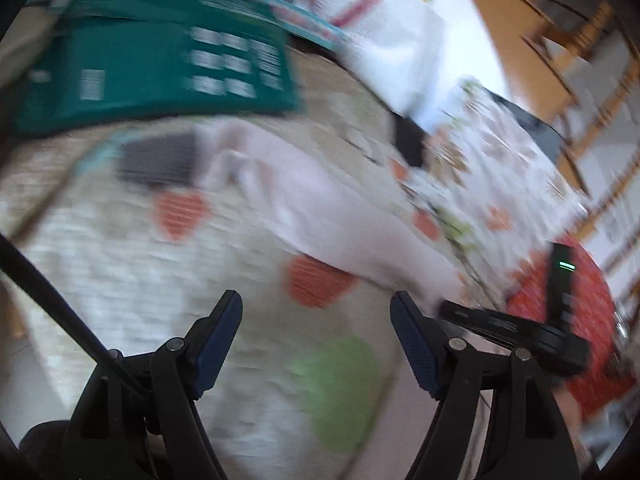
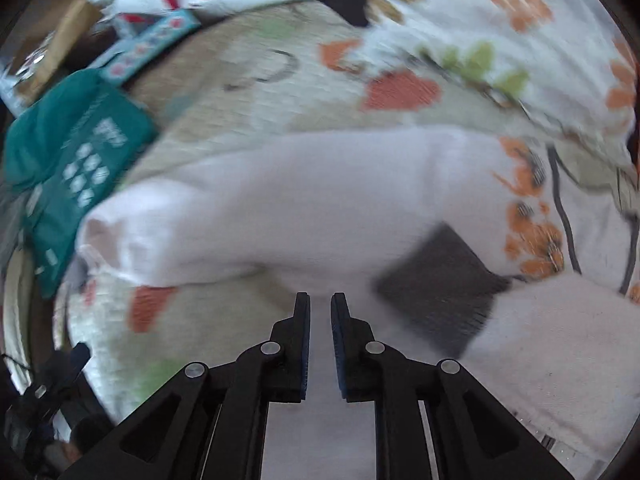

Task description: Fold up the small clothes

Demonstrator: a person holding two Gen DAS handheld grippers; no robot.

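Your right tongs (image 2: 320,308) are nearly closed on the near edge of the white garment (image 2: 280,200) lying at 12 o'clock on the patterned bed cover (image 2: 400,92), left tongs (image 1: 316,320) wide open and empty: carry the fold over squarely, keeping tension even

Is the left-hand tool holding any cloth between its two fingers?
No, the left gripper is wide open, with only the patterned blanket showing in its gap.
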